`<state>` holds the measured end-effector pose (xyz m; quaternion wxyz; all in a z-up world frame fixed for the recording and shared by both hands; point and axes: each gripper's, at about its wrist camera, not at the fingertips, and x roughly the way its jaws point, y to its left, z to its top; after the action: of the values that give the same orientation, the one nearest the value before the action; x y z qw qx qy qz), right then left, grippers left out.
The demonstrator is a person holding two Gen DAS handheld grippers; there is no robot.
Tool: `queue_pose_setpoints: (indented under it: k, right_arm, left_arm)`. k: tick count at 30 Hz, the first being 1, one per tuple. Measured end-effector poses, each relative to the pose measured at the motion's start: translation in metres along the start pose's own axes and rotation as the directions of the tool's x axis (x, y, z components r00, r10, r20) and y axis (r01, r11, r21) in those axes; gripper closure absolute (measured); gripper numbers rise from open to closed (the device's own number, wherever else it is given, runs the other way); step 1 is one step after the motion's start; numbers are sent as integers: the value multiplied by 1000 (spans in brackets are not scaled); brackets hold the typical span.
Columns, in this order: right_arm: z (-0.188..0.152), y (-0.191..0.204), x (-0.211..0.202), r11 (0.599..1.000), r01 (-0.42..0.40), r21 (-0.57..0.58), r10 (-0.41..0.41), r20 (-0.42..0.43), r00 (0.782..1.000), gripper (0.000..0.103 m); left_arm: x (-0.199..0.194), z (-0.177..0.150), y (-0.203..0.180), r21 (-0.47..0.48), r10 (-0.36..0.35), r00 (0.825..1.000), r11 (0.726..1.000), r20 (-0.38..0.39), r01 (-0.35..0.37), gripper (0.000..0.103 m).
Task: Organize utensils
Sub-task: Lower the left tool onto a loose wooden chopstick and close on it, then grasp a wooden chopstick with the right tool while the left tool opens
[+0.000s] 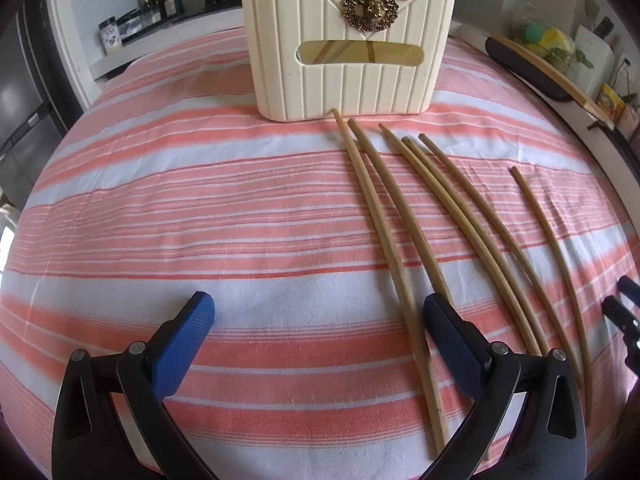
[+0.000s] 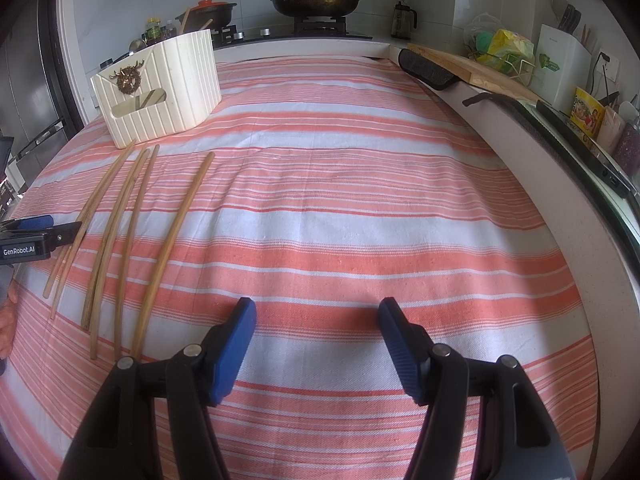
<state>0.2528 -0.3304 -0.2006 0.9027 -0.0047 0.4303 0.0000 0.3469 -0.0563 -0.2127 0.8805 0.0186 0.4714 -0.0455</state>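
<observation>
6 chopsticks: bamboo chopsticks [image 1: 404,216] lie loose on the striped cloth [image 1: 200,208], fanned out with their thin tips toward the holder; the leftmost tip almost touches its base.
Holder: cream ribbed utensil holder [image 1: 344,56] with a deer emblem stands upright at the far side of the cloth; its window shows several chopsticks already inside.
Step in hand: judged as a pick-up approach, with the sticks on the cloth yet to go in.
Left gripper [image 1: 320,320]: fingers spread wide and empty, low over the cloth; its right finger overlaps the 2 leftmost sticks, which lie mostly outside the gap.
Right gripper [image 2: 318,320]: fingers parted, nothing between them, over bare cloth well apart from the sticks.
Next move: likely centre the left fingers across 1 stick, close, lift, then tip it into the holder.
In the way: neighbouring sticks lie close together, so 2 may be pinched at once.
Around: stove with frying pan [image 2: 316,2], bottles, cutting board on the counter.
</observation>
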Motion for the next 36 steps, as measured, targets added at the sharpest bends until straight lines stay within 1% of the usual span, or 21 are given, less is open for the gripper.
queue_pose_setpoints:
  k: [1,3,5,6,8,10,13,18,21,22,23,24,25,26,27,30,31,32,33,34,36]
  right_arm:
    - [0,0,0,1000,0,0,0,0,1000,38]
    - [0,0,0,1000,0,0,0,0,1000,38]
    - [0,0,0,1000,0,0,0,0,1000,38]
    - [0,1,0,1000,0,0,0,0,1000,38]
    - [0,0,0,1000,0,-1,0,0,1000,38]
    - [0,0,0,1000,0,0,0,0,1000,38]
    - [0,0,0,1000,0,-1,0,0,1000,38]
    - [0,0,0,1000,0,-1,0,0,1000,38]
    - [0,1,0,1000,1,-2,-1,0,1000,38]
    - [0,0,0,1000,1,-2,-1,0,1000,38]
    - [0,0,0,1000,1,-2,-1,0,1000,38]
    - [0,1,0,1000,2,-1,-2,0,1000,38]
    - [0,1,0,1000,1,0,-1,0,1000,38]
    - [0,1,0,1000,0,0,0,1,1000,38]
    - [0,1,0,1000,-1,1,1,1,1000,38]
    - [0,-1,-2,1000,-16,13,16,-4,1000,38]
    - [1,-2,-4,1000,-17,24,18,-20,1000,38]
    - [3,0,-7,999,-38,37,39,-36,999,38]
    - [6,5,-14,996,-77,42,78,-37,996,38]
    - [9,13,-22,993,-111,30,111,-24,993,38]
    - [19,35,-34,992,-126,-27,126,-3,992,38]
  left_arm:
    - [1,1,1,-5,3,1000,1000,2,-3,0]
    - [0,2,5,-19,13,1000,1000,20,-13,8]
    - [-5,2,7,-24,21,999,1000,49,-20,35]
    - [-7,1,9,-20,14,998,1000,57,-13,42]
    - [-10,0,9,-9,14,997,1000,70,-13,78]
    - [-13,-3,10,-6,8,997,1000,71,-8,93]
    - [-19,-12,14,-28,19,998,999,67,-17,97]
    - [-42,-46,37,-100,30,998,995,51,-24,97]
    - [-57,-65,46,-105,37,998,994,47,-32,96]
    - [-59,-70,49,-103,27,999,994,40,-23,92]
    - [-61,-73,51,-97,12,999,995,36,-8,81]
    - [-63,-74,52,-85,-11,999,996,36,14,72]
    - [-64,-75,52,-70,-29,999,997,30,31,45]
    - [-65,-76,53,-57,-38,999,998,21,39,22]
    - [-67,-76,53,-45,-41,999,998,19,42,17]
    - [-71,-79,56,-3,-65,998,998,4,65,16]
    - [-73,-80,58,6,-71,997,997,-2,71,16]
    - [-75,-81,60,12,-78,997,997,-4,78,16]
    - [-76,-83,62,15,-87,996,996,-4,87,16]
    - [-77,-84,65,15,-94,996,995,-4,94,16]
    - [-78,-84,69,9,-98,995,995,-1,98,15]
